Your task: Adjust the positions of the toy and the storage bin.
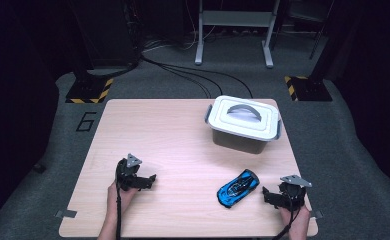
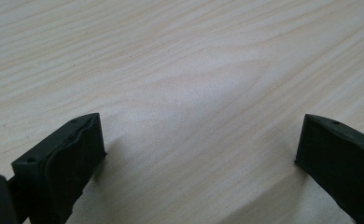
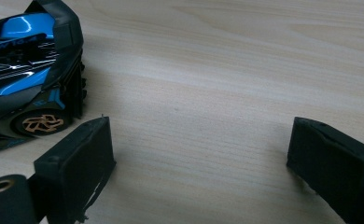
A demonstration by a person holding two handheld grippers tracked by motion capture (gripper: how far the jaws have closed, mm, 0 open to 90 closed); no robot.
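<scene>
Just left of the right gripper (image 3: 199,154), jaws wide and empty, sits the toy car (image 3: 28,70): light, glossy, probably slippery; pinch across its flanks. Left gripper (image 2: 199,154) gapes too.

We see a blue and black toy sports car (image 1: 237,188) resting on its wheels on the pale wooden table (image 1: 173,140), near the front right corner. It lies at a slant, one end toward the front edge and the other toward the far right, where a grey lidded storage box (image 1: 243,124) stands well apart from it. Its body is glossy blue with black panels and thin pale lines across the top. In the right gripper view we make out one end of the car (image 3: 31,74) up close, with black slatted bodywork and a wheel bearing a copper-coloured spoked hub.
</scene>
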